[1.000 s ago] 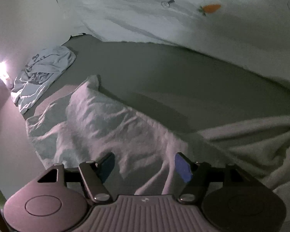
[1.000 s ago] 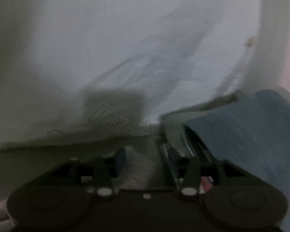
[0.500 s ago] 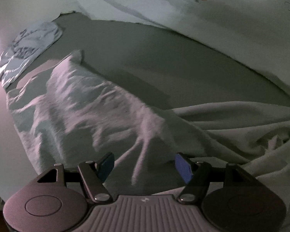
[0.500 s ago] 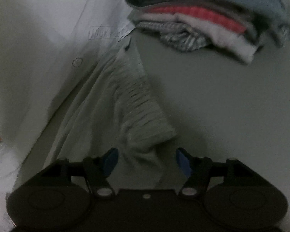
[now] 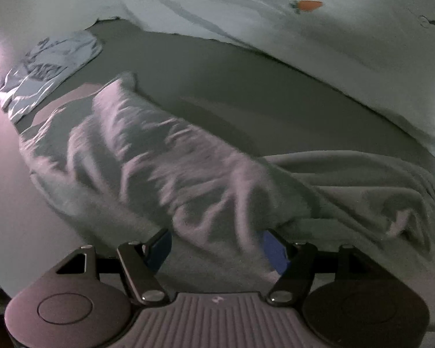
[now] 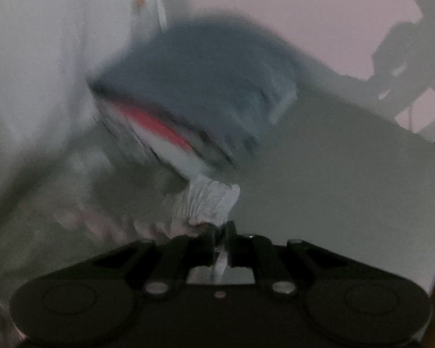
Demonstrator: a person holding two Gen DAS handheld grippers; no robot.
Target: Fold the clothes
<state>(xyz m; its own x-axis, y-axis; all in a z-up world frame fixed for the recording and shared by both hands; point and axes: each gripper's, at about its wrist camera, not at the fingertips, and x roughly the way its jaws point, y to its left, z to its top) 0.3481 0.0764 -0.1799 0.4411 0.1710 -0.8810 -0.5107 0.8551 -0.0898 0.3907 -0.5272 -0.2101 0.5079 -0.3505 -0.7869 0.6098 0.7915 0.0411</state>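
Note:
A pale fuzzy garment (image 5: 159,159) lies rumpled across the grey bed sheet (image 5: 217,87) in dim light. My left gripper (image 5: 216,243) hovers over its near edge, open, with the cloth lying under and between its blue pads, which stand wide apart. In the blurred right wrist view the right gripper (image 6: 221,232) is closing, and its fingers pinch the edge of the garment's ribbed cuff (image 6: 211,200). The cuff stands up just in front of them.
A stack of folded clothes (image 6: 194,95), blue on top with red and white layers, sits just beyond the cuff. A crumpled light blue garment (image 5: 49,63) lies far left. A white duvet (image 5: 304,43) with a carrot print borders the sheet.
The right gripper swept across the bed towards the folded stack, rolled, and closed from open onto the ribbed cuff. The left gripper shifted slightly over the garment and stayed open.

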